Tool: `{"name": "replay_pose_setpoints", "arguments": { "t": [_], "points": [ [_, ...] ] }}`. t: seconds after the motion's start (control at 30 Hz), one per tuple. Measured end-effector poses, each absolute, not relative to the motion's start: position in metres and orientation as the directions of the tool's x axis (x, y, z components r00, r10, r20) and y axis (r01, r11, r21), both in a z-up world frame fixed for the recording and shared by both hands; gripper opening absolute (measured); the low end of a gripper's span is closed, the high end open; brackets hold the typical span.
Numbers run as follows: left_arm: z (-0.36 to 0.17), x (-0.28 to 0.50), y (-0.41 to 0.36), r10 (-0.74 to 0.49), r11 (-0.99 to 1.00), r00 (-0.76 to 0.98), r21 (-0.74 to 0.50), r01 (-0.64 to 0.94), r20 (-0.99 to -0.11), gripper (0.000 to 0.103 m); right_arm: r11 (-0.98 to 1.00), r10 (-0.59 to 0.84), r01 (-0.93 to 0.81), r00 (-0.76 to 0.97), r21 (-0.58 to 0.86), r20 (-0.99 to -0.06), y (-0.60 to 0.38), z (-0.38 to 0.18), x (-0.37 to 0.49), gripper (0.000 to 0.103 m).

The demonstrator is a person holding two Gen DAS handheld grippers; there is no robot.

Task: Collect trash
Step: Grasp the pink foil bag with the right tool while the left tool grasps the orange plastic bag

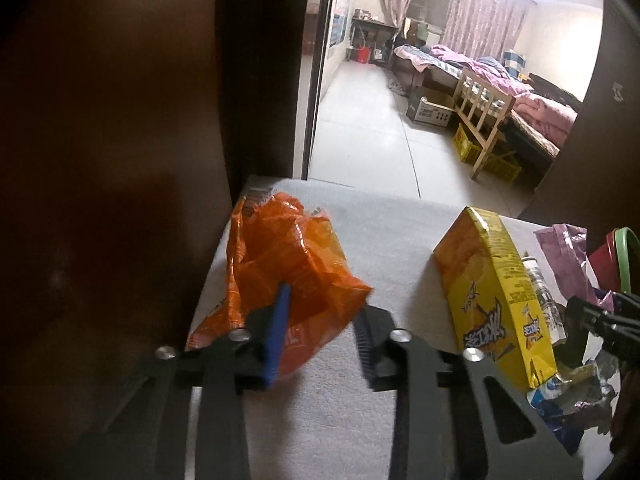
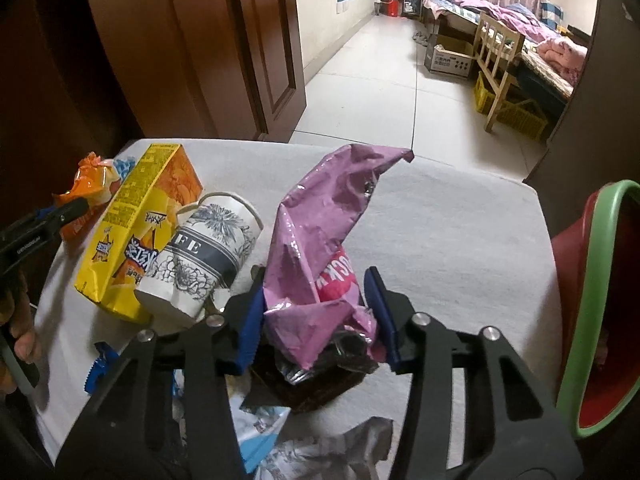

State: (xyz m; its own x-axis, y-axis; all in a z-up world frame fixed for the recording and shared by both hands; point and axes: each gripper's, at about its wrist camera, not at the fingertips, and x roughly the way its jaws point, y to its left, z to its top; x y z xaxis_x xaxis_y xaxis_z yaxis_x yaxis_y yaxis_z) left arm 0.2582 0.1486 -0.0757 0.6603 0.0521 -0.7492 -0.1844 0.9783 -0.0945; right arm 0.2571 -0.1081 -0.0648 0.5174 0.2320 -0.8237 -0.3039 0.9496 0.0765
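With both wrappers pinched, the pickup step looks done: the left gripper (image 1: 320, 332) clamps the orange wrapper (image 1: 280, 264), the right gripper (image 2: 316, 324) the purple wrapper (image 2: 320, 240). Next, I judge, carry each to the red bin (image 2: 600, 280) at three o'clock of the desk (image 2: 440, 220), clearing the yellow box (image 2: 136, 232) and cup (image 2: 204, 248).

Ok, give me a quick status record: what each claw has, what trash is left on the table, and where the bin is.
left claw: closed on orange wrapper
right claw: closed on purple bag
left on table: yellow box, paper cup lying against it, small wrappers near the front edge
bin: red with green rim, at the table's right edge
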Motion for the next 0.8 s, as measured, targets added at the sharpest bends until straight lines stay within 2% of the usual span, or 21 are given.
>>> {"name": "replay_pose_setpoints", "arguments": {
  "t": [0.27, 0.33, 0.43, 0.8],
  "points": [
    [-0.061, 0.248, 0.150, 0.043, 0.978, 0.689, -0.112, -0.178, -0.724, 0.017, 0.950, 0.247, -0.298, 0.542, 0.091, -0.803, -0.118, -0.051, 0.253, 0.042],
    [-0.057, 0.243, 0.153, 0.029, 0.975, 0.694, -0.133, -0.178, -0.719, 0.010, 0.952, 0.250, -0.291, 0.556, 0.095, -0.793, -0.122, -0.045, 0.251, 0.042],
    [-0.048, 0.236, 0.153, 0.019, 0.974, 0.702, -0.147, -0.175, -0.712, 0.007, 0.953, 0.259, -0.285, 0.578, 0.106, -0.774, -0.129, -0.035, 0.251, 0.042],
    [-0.014, 0.207, 0.133, 0.021, 0.982, 0.730, -0.125, -0.145, -0.684, 0.006, 0.948, 0.289, -0.292, 0.615, 0.129, -0.734, -0.143, -0.008, 0.239, 0.042]
  ]
}}
